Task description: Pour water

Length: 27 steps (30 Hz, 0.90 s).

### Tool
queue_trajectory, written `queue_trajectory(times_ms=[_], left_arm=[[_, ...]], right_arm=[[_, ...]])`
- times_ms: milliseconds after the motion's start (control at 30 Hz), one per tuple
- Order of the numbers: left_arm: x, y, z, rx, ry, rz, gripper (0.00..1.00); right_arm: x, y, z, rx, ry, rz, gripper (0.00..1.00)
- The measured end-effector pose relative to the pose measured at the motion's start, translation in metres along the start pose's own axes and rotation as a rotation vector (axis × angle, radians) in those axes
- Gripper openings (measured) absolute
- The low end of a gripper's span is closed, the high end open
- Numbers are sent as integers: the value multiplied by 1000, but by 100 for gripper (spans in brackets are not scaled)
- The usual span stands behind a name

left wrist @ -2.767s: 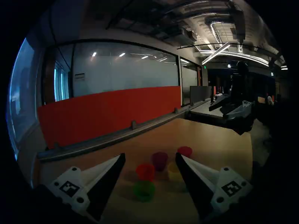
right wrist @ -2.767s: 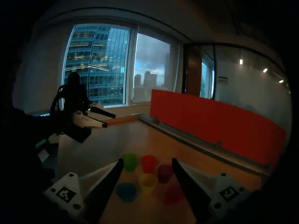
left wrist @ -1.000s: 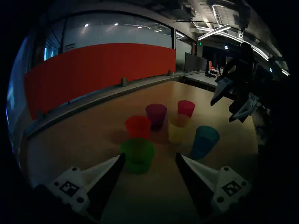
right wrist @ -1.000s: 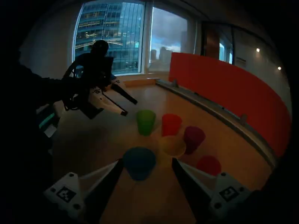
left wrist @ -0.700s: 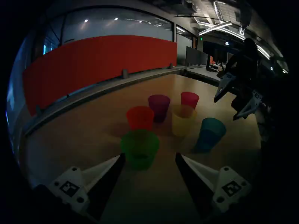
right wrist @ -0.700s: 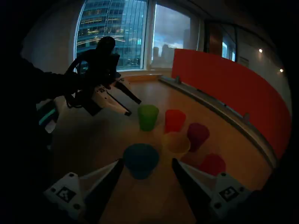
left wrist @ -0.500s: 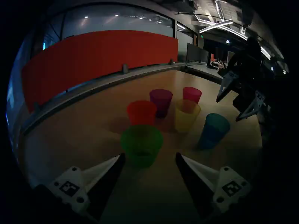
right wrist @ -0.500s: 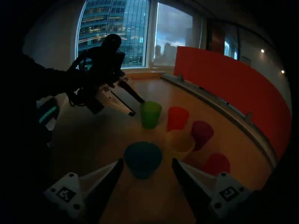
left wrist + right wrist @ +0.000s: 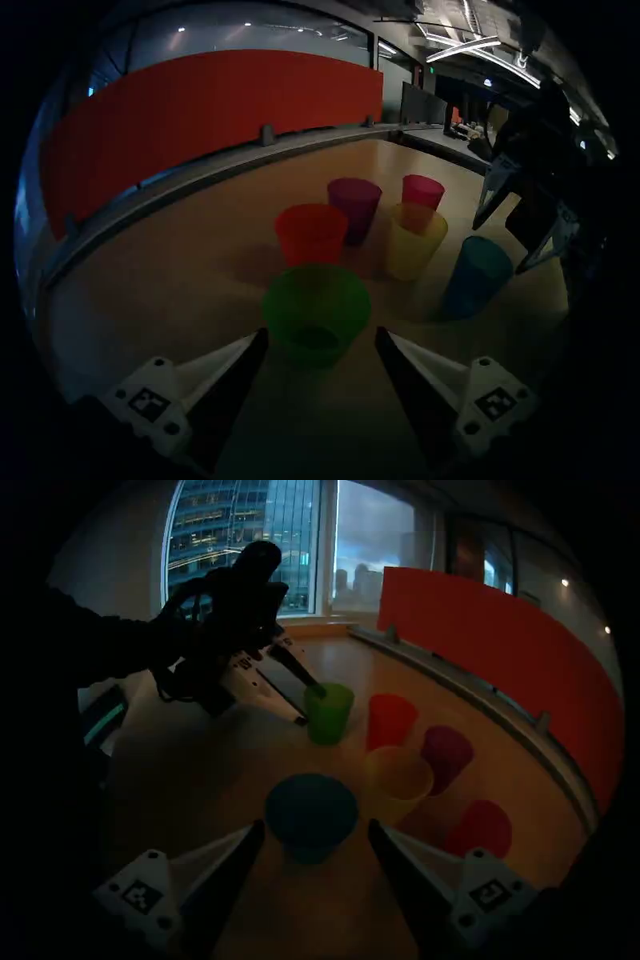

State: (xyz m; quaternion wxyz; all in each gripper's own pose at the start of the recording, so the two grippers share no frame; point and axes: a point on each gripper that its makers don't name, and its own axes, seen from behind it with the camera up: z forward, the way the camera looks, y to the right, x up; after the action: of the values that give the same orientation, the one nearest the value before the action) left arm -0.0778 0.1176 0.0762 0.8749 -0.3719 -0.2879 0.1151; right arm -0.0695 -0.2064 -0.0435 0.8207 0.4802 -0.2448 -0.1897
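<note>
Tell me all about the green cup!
The green cup looks like see-through plastic, wider at its round rim than at its base. It stands upright on the wooden table, close beside the red cup. The left gripper has its open jaws on either side of it; I cannot tell if they touch.

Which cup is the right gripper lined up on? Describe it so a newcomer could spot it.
On the wooden table beside the long red partition stands a cluster of six plastic cups. The teal cup sits at the cluster's near edge, directly ahead of the open right gripper, beside the yellow cup. It is the only blue-green one.
</note>
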Motion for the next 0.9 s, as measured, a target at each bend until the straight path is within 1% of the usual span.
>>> queue_trajectory(times_ms=[400,733,800,867,900], left_arm=[[8,0,15,-10,-2,13,100],[15,-3,21,-3,1,28,100],[15,-2,22,-2,-2,33,95],[14,-3,22,-1,-2,36,88],[14,-3,23,0,-2,37,88]], right_arm=[[-3,-2,12,17,-8,-11,100],[-4,-2,12,20,-9,-5,100],[-4,-2,12,20,-9,-6,100],[-3,-2,13,20,-9,-7,100],[-3,-2,13,21,-9,-7,100]])
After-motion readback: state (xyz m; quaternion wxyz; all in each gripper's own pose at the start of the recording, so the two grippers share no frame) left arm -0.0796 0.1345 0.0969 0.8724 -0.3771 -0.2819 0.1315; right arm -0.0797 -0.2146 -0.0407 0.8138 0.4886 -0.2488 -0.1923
